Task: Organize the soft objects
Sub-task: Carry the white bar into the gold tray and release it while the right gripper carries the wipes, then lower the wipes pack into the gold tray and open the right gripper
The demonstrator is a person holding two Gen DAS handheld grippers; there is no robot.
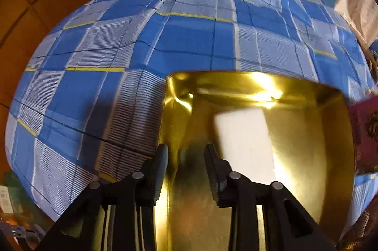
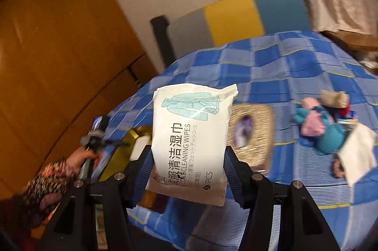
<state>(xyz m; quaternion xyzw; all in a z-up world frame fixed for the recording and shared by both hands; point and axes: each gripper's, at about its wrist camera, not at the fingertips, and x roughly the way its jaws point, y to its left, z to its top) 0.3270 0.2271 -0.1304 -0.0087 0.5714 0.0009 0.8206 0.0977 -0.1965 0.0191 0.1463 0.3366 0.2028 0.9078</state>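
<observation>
Gripping one wipes pack (image 2: 189,140): right tool (image 2: 186,170) | left tool (image 1: 186,170) open | one white block (image 1: 245,137)

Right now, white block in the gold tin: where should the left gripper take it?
Across its long sides, from straight above. The white block lies flat on the floor of the gold tin, well clear of the walls, and the left gripper already hangs open over it.

Black two-fingered tool (image 2: 187,168) with ribbed blue pads (image 2: 145,167) and silver round screws (image 2: 119,176); dark, multicoloured speckled knit sleeve (image 2: 45,182).
</observation>
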